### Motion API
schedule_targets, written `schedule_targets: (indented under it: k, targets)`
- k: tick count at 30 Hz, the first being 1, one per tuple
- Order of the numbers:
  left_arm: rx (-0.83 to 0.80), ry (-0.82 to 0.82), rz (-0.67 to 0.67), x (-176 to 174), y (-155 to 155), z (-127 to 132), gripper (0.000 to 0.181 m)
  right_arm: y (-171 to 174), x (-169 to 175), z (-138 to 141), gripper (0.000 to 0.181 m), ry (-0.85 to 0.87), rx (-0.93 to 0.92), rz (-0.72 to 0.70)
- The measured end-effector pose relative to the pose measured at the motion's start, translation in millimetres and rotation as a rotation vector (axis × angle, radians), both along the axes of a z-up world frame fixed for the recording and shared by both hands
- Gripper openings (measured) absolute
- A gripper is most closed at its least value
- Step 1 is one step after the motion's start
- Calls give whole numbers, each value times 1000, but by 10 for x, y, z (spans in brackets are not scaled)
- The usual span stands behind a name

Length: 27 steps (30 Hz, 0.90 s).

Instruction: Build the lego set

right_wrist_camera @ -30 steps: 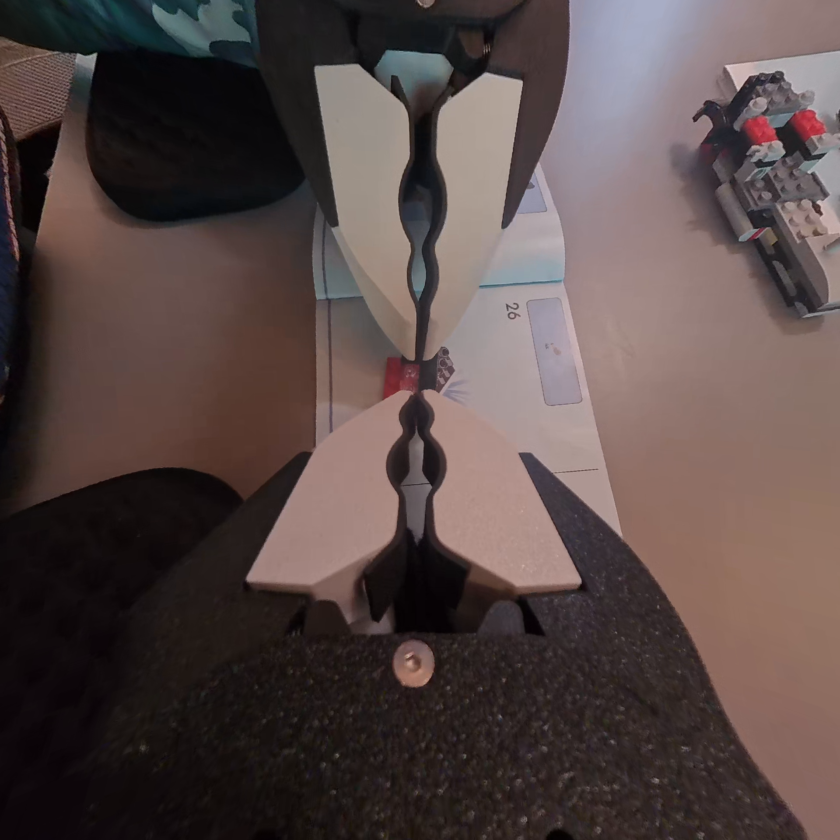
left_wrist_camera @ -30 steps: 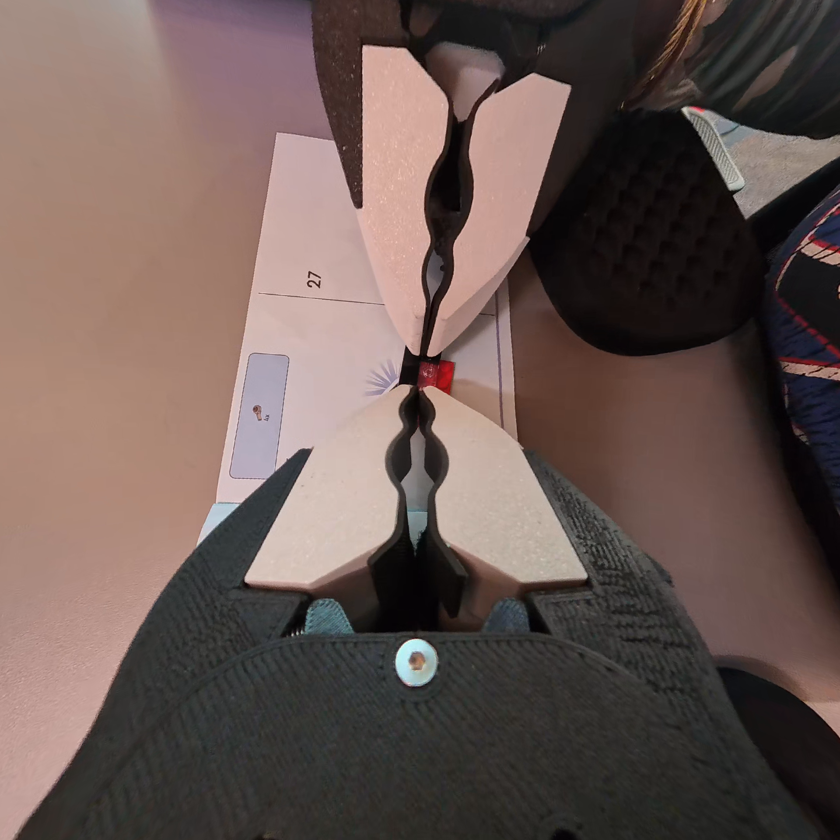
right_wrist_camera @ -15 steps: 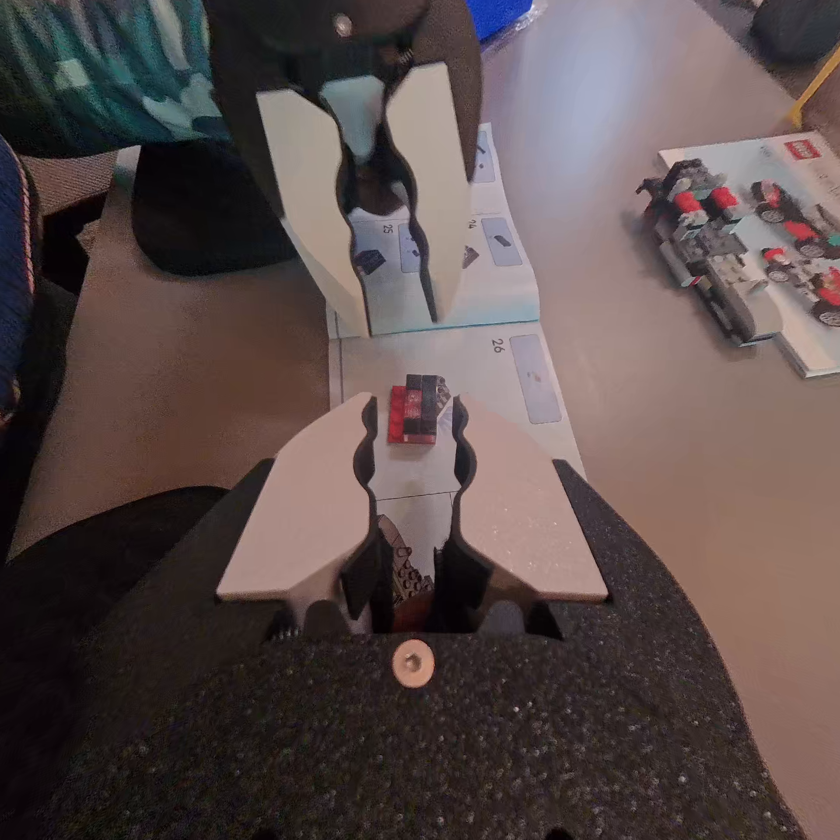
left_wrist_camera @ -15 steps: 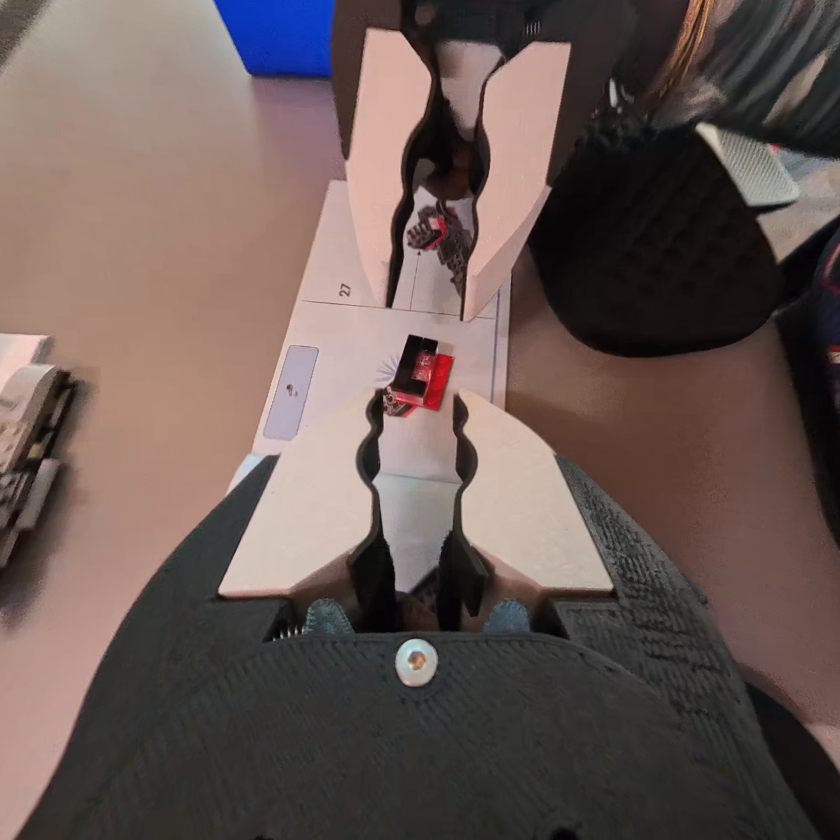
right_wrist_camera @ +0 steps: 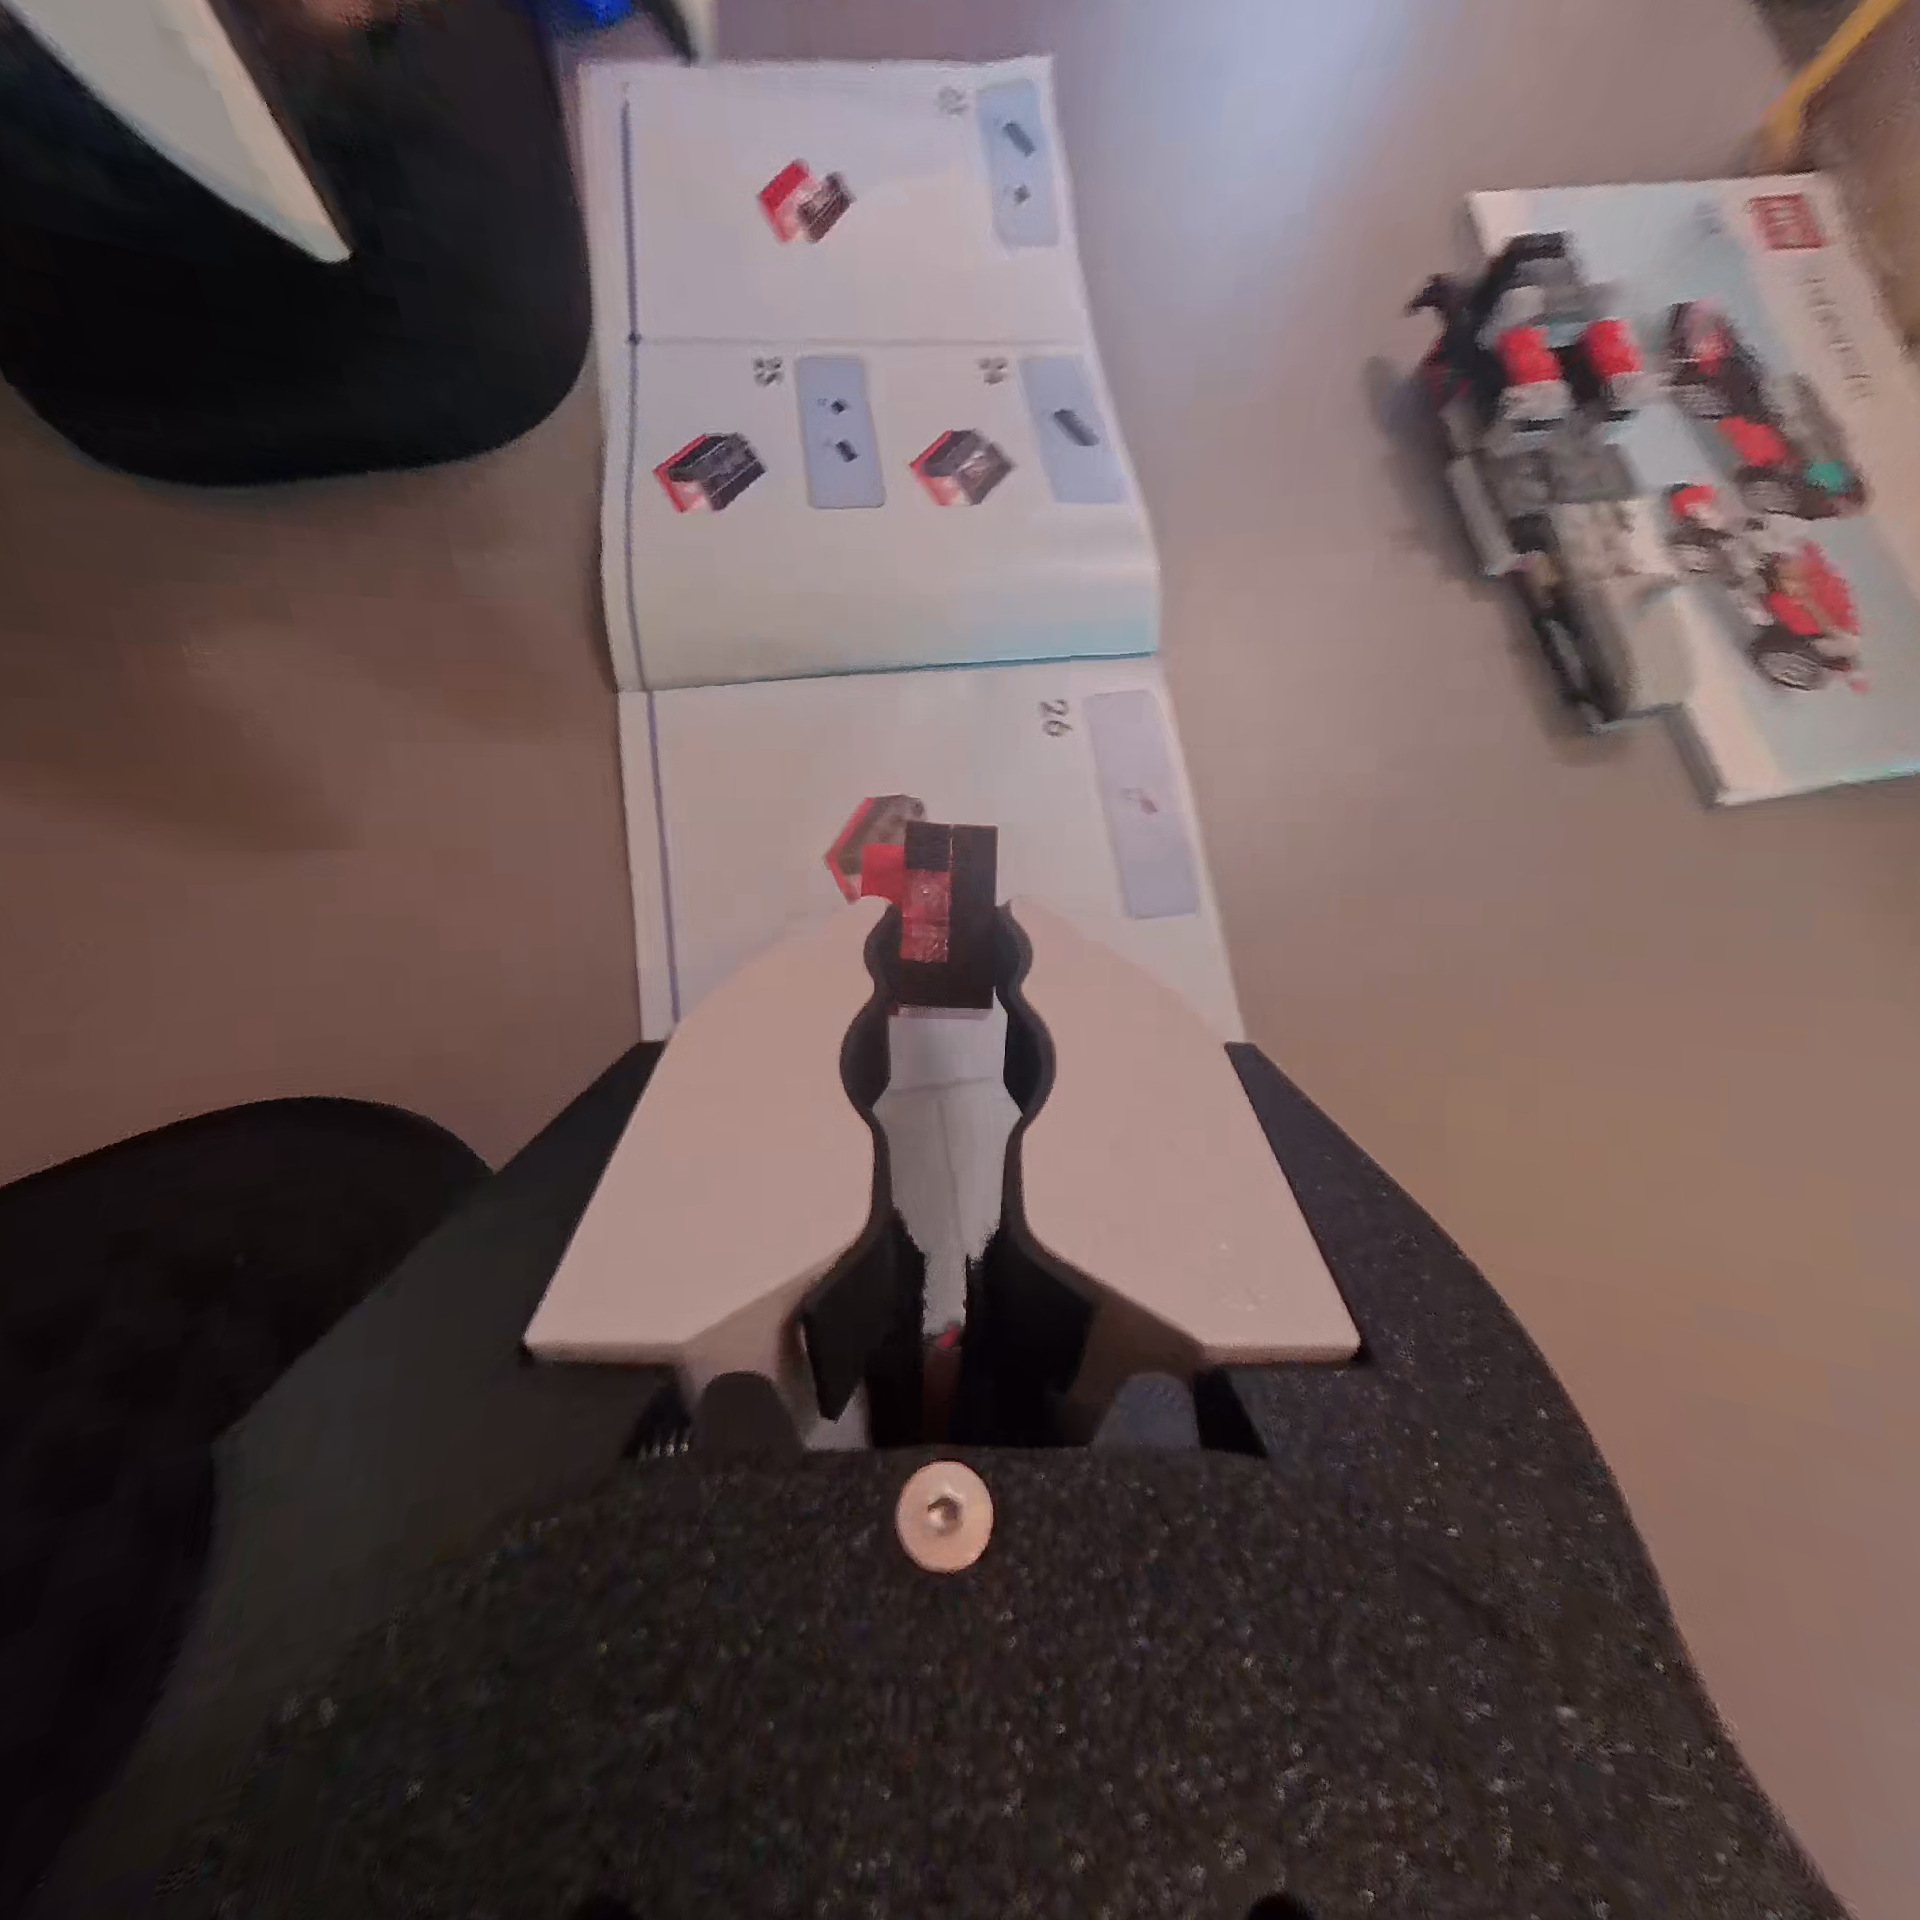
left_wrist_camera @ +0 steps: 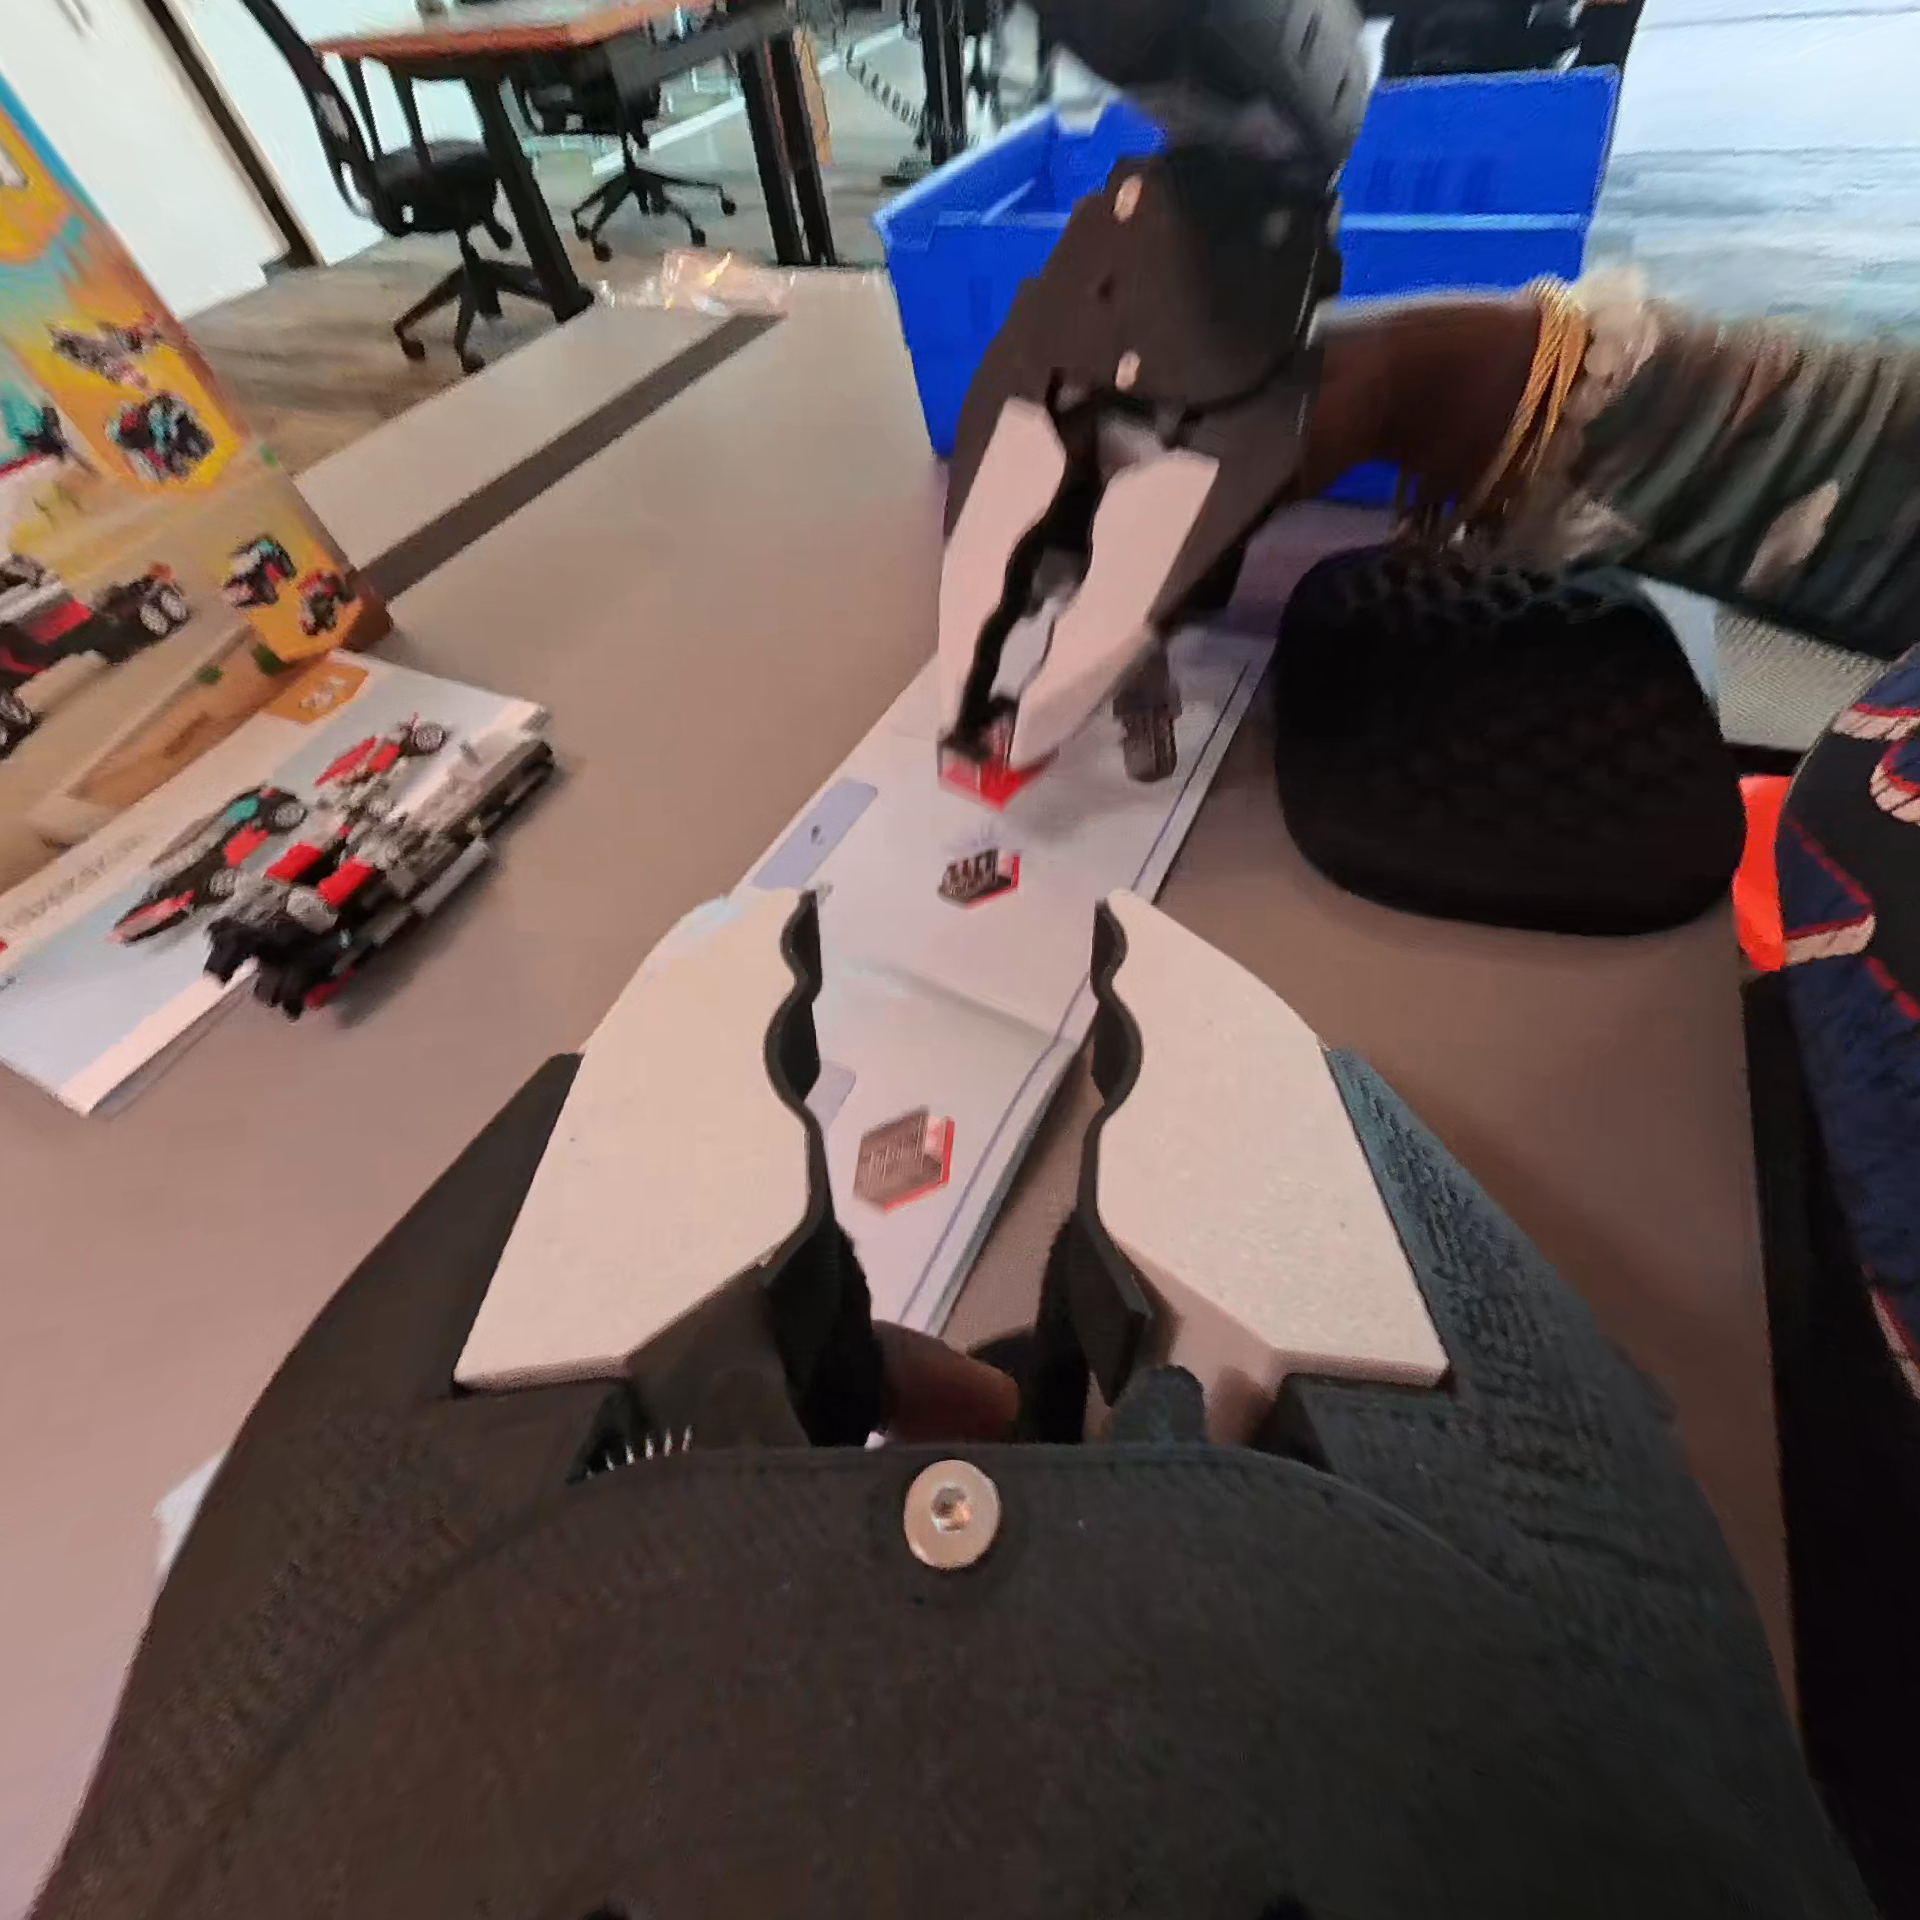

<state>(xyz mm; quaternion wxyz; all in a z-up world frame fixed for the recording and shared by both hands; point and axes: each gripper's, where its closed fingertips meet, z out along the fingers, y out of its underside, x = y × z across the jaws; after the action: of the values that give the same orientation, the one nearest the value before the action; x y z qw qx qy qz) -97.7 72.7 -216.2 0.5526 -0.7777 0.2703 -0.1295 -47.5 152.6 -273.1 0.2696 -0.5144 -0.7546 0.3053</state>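
Note:
A small red and black lego assembly (right_wrist_camera: pixel 940 904) sits between the fingertips of my right gripper (right_wrist_camera: pixel 943 925), which is shut on it over the open instruction booklet (right_wrist_camera: pixel 883 582). In the left wrist view the right gripper (left_wrist_camera: pixel 997 727) points down and holds the assembly (left_wrist_camera: pixel 982 769) close to the page (left_wrist_camera: pixel 935 997). My left gripper (left_wrist_camera: pixel 951 914) is open and empty, drawn back and raised over the booklet's near end. One of its fingers (right_wrist_camera: pixel 260 135) shows at the top left of the right wrist view.
A partly built lego vehicle (left_wrist_camera: pixel 332 883) (right_wrist_camera: pixel 1558 499) lies on a second booklet (right_wrist_camera: pixel 1766 675). The set's box (left_wrist_camera: pixel 135 499) stands behind it. A blue bin (left_wrist_camera: pixel 1455 208) is at the back. A black pad (left_wrist_camera: pixel 1507 727) lies beside the open booklet. About 12 cm separates my left fingertips from my right. Both grippers' tips are roughly 20 cm from the partly built lego vehicle (right_wrist_camera: pixel 1558 499). It turns up in the left wrist view (left_wrist_camera: pixel 425 828) as well.
Both grippers opened and left the assembly on the booklet. The right gripper has now shut on it again. The left gripper has pulled back, risen and opened wider.

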Motion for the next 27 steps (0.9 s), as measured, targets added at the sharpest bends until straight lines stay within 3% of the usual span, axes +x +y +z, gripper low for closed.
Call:
schedule_targets:
  k: [7,12,16,23,27]
  targets:
    - [-275,-2,137,-305,-290,-359,50,178,1,-11,17,-6,-11,-28]
    - [-303,-30,159,-308,-391,-483,50,39,-155,-143,17,-31,-29,38]
    - [-276,-22,86,-227,-452,-511,46,-49,-202,-213,17,-43,-51,75]
    - [-384,-22,34,-171,-475,-665,41,-88,-200,-212,17,11,-88,91]
    - [-336,-68,30,-179,-477,-571,29,-23,-269,32,38,180,-101,57]
